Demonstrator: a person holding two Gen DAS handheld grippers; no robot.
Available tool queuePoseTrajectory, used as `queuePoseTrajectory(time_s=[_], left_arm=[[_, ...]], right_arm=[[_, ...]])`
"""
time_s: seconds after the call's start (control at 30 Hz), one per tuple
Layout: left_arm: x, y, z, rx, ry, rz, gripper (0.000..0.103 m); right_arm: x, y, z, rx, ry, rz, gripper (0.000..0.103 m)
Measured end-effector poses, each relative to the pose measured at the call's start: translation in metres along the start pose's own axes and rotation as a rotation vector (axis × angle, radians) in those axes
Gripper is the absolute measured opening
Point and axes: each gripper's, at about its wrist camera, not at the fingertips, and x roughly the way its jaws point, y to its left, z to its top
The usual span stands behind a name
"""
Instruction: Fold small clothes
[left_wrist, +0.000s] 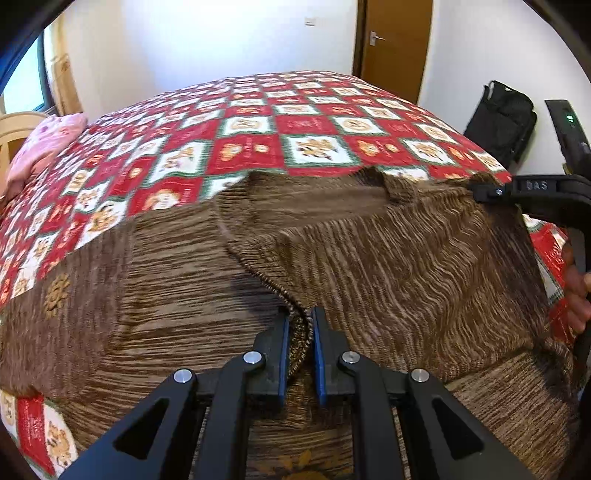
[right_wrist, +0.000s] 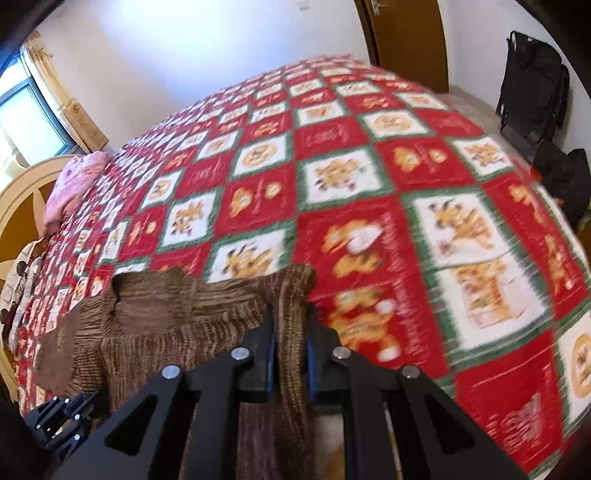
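Note:
A brown striped knitted sweater (left_wrist: 406, 266) lies spread on the bed's red, white and green checked cover (left_wrist: 258, 122). My left gripper (left_wrist: 301, 319) is shut on a ribbed edge of the sweater, and the knit bunches between its blue pads. At the right edge of the left wrist view, the right gripper (left_wrist: 480, 192) pinches the sweater's far right corner. In the right wrist view, my right gripper (right_wrist: 290, 310) is shut on a raised fold of the sweater (right_wrist: 166, 332). The left gripper's black frame (right_wrist: 59, 417) shows at the bottom left there.
A pink pillow (left_wrist: 44, 147) lies at the bed's left side by a wooden headboard (right_wrist: 22, 192). Black bags (left_wrist: 506, 114) stand on the floor to the right, near a brown door (left_wrist: 395, 40). A hand (left_wrist: 576, 291) holds the right gripper's handle.

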Motion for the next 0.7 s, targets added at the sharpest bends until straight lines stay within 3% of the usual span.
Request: queuePoseTrajectory(time_s=[0.07, 0.13, 0.2, 0.3, 0.37, 0.5, 0.57, 0.7], left_arm=[[0.003, -0.006, -0.001, 0.023, -0.002, 0.021, 0.037], [0.006, -0.008, -0.003, 0.031, -0.007, 0.030, 0.046], [0.006, -0.004, -0.003, 0.023, -0.006, 0.014, 0.046], [0.000, 0.006, 0.000, -0.011, -0.009, -0.001, 0.046], [-0.005, 0.010, 0.000, -0.025, -0.025, -0.008, 0.046], [-0.015, 0.019, -0.001, -0.072, -0.052, -0.028, 0.046], [-0.014, 0.020, -0.003, -0.079, -0.042, -0.009, 0.047], [-0.011, 0.024, -0.008, -0.101, -0.013, 0.018, 0.047]], right_arm=[[0.012, -0.012, -0.001, 0.020, 0.045, -0.032, 0.017], [0.009, -0.021, 0.000, 0.027, 0.013, -0.124, 0.035], [-0.012, -0.026, -0.002, 0.038, -0.037, -0.242, 0.036], [-0.054, -0.017, -0.019, 0.002, -0.064, -0.110, 0.025], [-0.079, 0.000, -0.040, -0.075, -0.044, -0.003, 0.025], [-0.108, 0.034, -0.095, -0.196, 0.076, 0.239, 0.026], [-0.095, 0.047, -0.117, -0.215, 0.174, 0.320, 0.026], [-0.061, 0.057, -0.137, -0.290, 0.272, 0.215, 0.025]])
